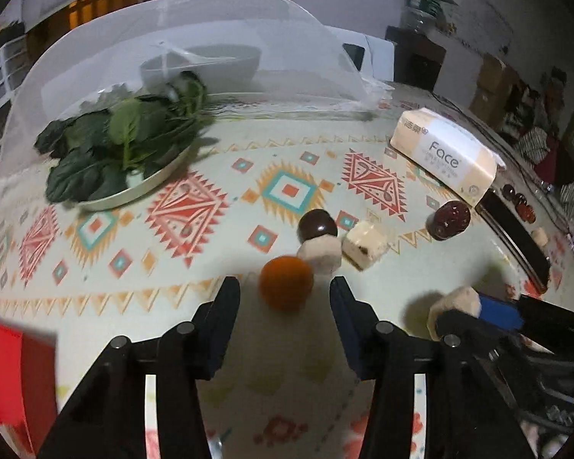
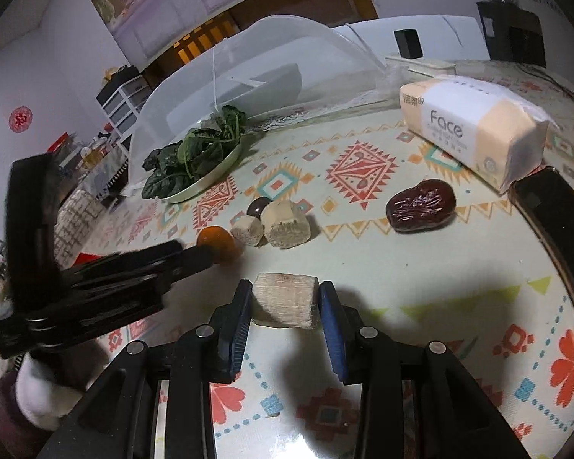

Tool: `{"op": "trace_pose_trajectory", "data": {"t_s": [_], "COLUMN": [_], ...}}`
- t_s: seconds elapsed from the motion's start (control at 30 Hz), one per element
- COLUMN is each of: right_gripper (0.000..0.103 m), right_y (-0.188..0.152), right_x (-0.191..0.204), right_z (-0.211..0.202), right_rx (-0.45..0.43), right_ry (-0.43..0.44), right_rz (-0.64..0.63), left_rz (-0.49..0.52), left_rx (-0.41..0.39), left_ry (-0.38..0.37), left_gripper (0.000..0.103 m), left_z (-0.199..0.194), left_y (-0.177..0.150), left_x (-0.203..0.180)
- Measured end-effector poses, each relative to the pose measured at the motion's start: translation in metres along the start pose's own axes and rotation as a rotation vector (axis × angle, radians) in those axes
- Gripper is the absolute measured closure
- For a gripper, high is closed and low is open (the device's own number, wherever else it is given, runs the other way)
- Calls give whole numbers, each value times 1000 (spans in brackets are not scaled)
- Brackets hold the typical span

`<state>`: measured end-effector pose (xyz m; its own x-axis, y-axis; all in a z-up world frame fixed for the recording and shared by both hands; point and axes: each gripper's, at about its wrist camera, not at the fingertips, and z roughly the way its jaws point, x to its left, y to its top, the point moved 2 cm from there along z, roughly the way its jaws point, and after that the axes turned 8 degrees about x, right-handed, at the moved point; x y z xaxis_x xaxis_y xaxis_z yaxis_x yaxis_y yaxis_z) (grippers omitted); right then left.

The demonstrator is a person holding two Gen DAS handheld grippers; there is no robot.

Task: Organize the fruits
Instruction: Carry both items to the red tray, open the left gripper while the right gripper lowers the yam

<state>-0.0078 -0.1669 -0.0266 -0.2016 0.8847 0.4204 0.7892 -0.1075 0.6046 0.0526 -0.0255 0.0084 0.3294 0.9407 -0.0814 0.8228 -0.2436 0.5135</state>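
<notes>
Legible print on one item only: tissue pack (image 1: 445, 157), at 2 o'clock in the left wrist view and in the right wrist view (image 2: 474, 130). Large grey word "Face" on its white centre panel, readable in both. Smaller lines under "Face": too small to read. Small mark at the panel's upper left corner: characters, not legible. Round red wall sign (image 2: 20, 118) at 9 o'clock: character not legible.

Home dining table (image 1: 210, 237), mesh food cover (image 1: 195, 49)

table: patterned cloth (image 1: 195, 252) | on it: greens plate (image 1: 149, 187), tissue pack (image 2: 474, 130), date (image 2: 421, 206)
</notes>
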Motion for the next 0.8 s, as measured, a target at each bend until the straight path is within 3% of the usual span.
{"op": "trace_pose_trajectory", "data": {"t_s": [0.17, 0.2, 0.23, 0.27, 0.53, 0.8], "right_gripper": [65, 65, 65, 65, 65, 65], "right_y": [-2, -1, -2, -2, -4, -6], "right_x": [4, 4, 4, 4, 2, 7], "right_z": [-1, -1, -2, -2, 4, 3], "right_rx": [-3, -4, -6, -7, 10, -5], "right_ry": [3, 0, -2, -3, -21, -49], "right_rz": [-19, -21, -21, -21, -17, -43], "left_rz": [9, 8, 6, 1, -72, -182], "left_rx": [29, 21, 22, 27, -1, -77], "left_ry": [25, 32, 29, 29, 3, -20], "left_gripper": [56, 60, 71, 73, 73, 73], "left_z": [19, 18, 18, 16, -13, -74], "left_y": [2, 1, 1, 0, -21, -58], "left_x": [-3, -4, -3, -3, 10, 33]}}
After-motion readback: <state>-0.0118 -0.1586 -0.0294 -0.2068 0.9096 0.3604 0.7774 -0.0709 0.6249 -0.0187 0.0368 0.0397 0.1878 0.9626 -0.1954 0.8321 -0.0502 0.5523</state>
